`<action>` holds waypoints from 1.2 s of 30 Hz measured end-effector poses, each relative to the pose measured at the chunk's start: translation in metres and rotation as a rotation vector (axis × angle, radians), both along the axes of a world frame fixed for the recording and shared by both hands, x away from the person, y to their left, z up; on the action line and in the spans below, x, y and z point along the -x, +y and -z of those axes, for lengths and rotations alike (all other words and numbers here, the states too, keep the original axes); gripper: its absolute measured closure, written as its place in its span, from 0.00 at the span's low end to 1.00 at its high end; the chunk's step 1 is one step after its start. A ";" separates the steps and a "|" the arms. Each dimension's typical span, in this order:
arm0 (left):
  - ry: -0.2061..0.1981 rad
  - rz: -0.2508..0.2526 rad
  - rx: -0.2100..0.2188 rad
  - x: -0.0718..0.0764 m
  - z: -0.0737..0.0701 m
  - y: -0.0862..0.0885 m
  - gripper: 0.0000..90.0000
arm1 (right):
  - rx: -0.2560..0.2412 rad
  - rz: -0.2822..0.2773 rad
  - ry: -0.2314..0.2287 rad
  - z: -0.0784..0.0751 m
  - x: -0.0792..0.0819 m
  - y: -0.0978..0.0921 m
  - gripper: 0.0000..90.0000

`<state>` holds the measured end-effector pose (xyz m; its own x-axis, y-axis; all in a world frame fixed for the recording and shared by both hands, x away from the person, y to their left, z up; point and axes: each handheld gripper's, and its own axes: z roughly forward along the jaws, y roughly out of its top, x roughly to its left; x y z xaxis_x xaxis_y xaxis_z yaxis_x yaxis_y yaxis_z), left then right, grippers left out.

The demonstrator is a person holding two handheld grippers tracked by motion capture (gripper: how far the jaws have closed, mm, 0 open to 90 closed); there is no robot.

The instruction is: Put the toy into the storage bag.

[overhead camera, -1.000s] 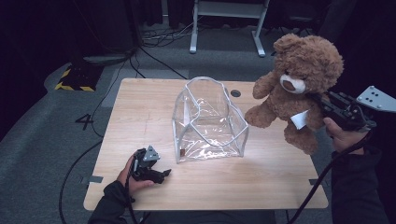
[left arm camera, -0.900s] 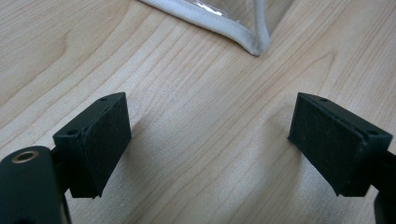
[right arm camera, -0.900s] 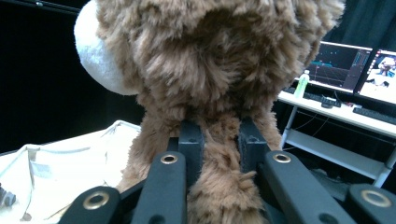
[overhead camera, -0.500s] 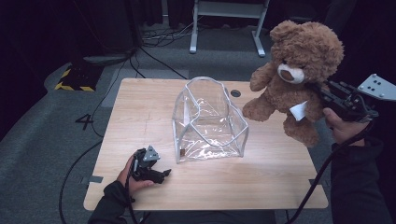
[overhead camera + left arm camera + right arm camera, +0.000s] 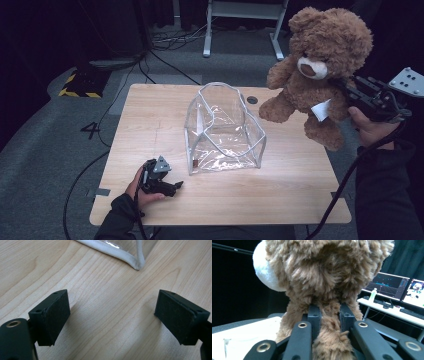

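We see the right gripper's (image 5: pixel 329 315) fingers (image 5: pixel 315 315) clamped on the brown teddy bear (image 5: pixel 320 65), held in the air beyond the worktop's (image 5: pixel 150 120) right edge; our left gripper (image 5: pixel 112 317), fingers spread wide, rests on the wood near the clear plastic bag (image 5: pixel 222 130)

Brown teddy bear (image 5: pixel 325 55) with cream muzzle, clear white-edged bag (image 5: pixel 222 132), pale wood-grain table (image 5: pixel 150 120)
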<state>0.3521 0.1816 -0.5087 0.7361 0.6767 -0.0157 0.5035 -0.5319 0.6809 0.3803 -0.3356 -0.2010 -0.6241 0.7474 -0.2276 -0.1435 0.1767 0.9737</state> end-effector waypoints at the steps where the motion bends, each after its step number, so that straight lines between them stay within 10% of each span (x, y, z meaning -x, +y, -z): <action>1: 0.000 0.000 0.000 0.000 0.000 0.000 0.14 | 0.002 -0.001 -0.002 -0.001 0.000 0.001 0.86; 36: 0.002 0.001 0.000 0.000 0.000 0.000 0.14 | 0.033 -0.151 0.019 -0.006 -0.022 0.105 0.86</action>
<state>0.3521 0.1817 -0.5086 0.7369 0.6758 -0.0167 0.5040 -0.5327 0.6799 0.4022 -0.2304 -0.1948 -0.7329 0.6373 -0.2381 -0.1526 0.1870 0.9704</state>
